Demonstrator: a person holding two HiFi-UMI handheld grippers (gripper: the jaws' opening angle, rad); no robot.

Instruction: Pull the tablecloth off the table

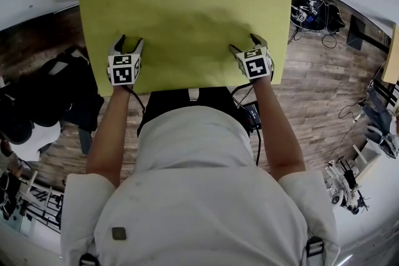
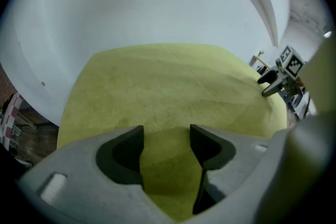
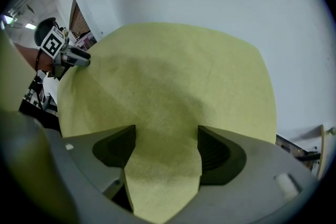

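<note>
We hold the left tongs (image 1: 129, 45) at 7 o'clock and the right tongs (image 1: 246, 45) at 5 o'clock of the yellow tablecloth (image 1: 187, 3), both open.

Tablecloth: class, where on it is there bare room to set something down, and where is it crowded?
The tablecloth is bare from its far edge to the left gripper and right gripper, and in the near-edge strip between them. Only the near corners are crowded, where both stand over the cloth, jaws open.
</note>
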